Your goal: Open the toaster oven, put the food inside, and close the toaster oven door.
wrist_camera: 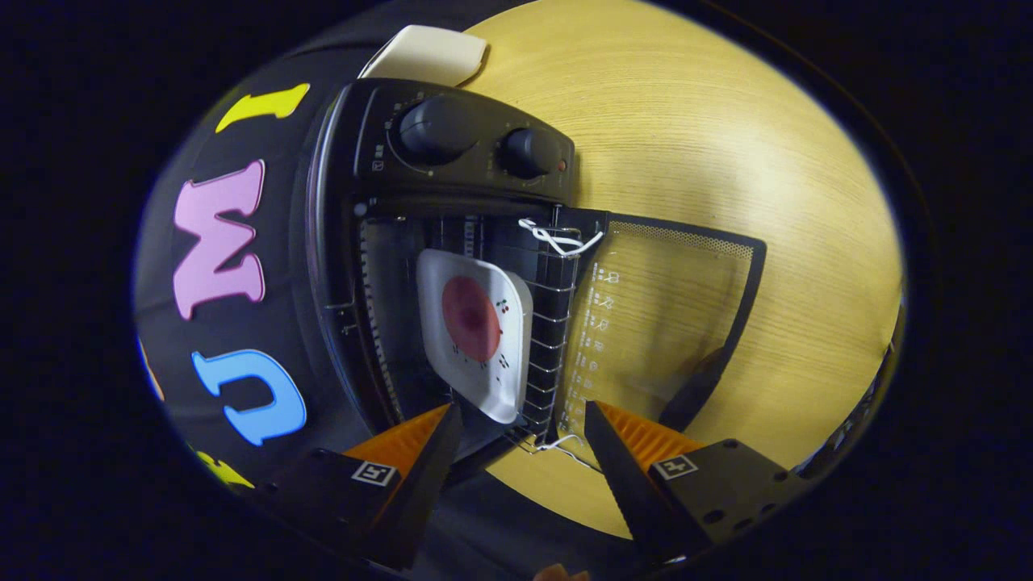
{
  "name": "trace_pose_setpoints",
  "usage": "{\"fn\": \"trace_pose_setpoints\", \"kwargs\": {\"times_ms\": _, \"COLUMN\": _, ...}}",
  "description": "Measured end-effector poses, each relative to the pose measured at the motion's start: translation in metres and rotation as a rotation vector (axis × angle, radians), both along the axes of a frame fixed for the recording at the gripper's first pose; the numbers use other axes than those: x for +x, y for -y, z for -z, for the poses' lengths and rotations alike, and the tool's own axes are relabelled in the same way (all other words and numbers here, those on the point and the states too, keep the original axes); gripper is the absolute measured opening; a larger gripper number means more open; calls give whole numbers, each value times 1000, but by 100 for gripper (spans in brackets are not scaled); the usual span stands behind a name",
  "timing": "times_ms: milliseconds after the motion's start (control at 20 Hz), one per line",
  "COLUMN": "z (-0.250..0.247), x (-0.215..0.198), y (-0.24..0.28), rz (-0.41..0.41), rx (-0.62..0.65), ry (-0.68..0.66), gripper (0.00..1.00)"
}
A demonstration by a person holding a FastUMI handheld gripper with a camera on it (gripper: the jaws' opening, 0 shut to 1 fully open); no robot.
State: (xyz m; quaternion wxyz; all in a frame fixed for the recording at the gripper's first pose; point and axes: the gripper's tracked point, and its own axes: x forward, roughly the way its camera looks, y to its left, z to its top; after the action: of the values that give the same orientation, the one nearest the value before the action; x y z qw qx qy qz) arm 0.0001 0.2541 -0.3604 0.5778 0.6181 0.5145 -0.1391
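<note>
Gripper view: the toaster oven (452,145) stands on the wooden table (726,145) with its glass door (662,323) swung fully down, lying flat over the tabletop; the view is rolled sideways, so the knobs (440,129) sit above the cavity. Inside, on the wire rack (553,339), rests a white square plate (472,335) carrying the food (470,317) (a round reddish slice, its kind too unclear to name); so opening and loading look done. The gripper (520,420) hangs just before the oven mouth, its fingers spread apart and holding nothing, the plate's near corner just beyond the gap between them. A white string (561,238) is tied at the rack's edge by the hinge. What is left, as I judge it, is lifting the door shut; it has not yet been touched.
</note>
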Motion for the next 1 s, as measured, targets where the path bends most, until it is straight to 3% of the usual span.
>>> {"fn": "trace_pose_setpoints", "kwargs": {"times_ms": 200, "z": -13, "x": -27, "y": 10, "rz": -279, "rx": -79, "ry": 166, "gripper": 98}}
{"fn": "trace_pose_setpoints", "kwargs": {"times_ms": 300, "z": -12, "x": -52, "y": 16, "rz": -401, "rx": -115, "ry": 177, "gripper": 98}}
{"fn": "trace_pose_setpoints", "kwargs": {"times_ms": 600, "z": -9, "x": -113, "y": 16, "rz": -651, "rx": -132, "ry": 139, "gripper": 99}}
{"fn": "trace_pose_setpoints", "kwargs": {"times_ms": 850, "z": 25, "x": -163, "y": 17, "rz": -994, "rx": -308, "ry": 112, "gripper": 99}}
{"fn": "trace_pose_setpoints", "kwargs": {"times_ms": 1000, "z": 43, "x": -169, "y": 17, "rz": -1130, "rx": -441, "ry": 157, "gripper": 99}}
